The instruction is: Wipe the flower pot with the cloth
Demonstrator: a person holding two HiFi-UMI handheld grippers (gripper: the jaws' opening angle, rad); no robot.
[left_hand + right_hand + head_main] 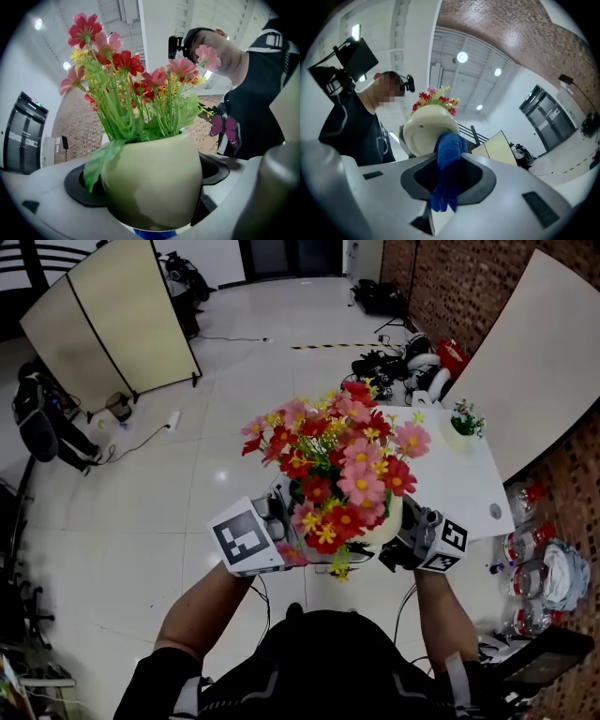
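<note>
The left hand-held gripper (281, 526) squeezes the cream flower pot (154, 183). The right hand-held gripper (408, 542) pinches the blue cloth (447, 159) against the pot's bottom.

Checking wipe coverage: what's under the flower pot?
Blue cloth, clamped in the jaws of the right gripper, touches the flower pot from below. The patch it covers is hidden; in head view the flowers hide the underside.

Count: 1 flower pot (386, 525); 1 blue cloth (449, 161); 2 grippers, left gripper (277, 525) and right gripper (412, 536); 1 small potted plant (464, 418); 1 counter (459, 486).
</note>
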